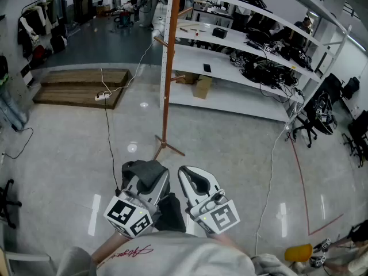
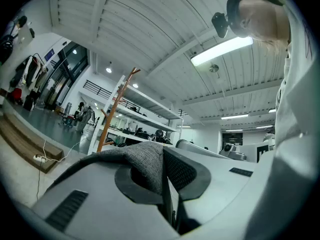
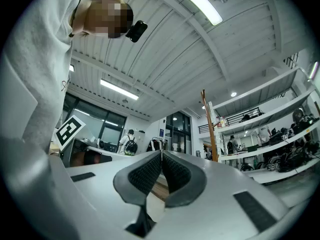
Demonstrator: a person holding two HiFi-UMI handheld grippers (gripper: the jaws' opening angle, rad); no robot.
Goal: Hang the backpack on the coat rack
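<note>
Between the fingers (image 2: 183, 173) of the left gripper (image 1: 144, 177), clamped tight, sits a grey fold of the backpack (image 2: 142, 165). The right gripper (image 1: 187, 175) is pinched together on nothing. It looks like the carry step, and next comes lifting it onto a peg of the coat rack (image 1: 167, 85) ahead.

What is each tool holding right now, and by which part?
The left tool pinches the backpack by a grey fabric fold; the right tool is shut and empty.

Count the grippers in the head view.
2: left gripper at lower centre, shut on the backpack; right gripper beside it on the right, shut, empty.
</note>
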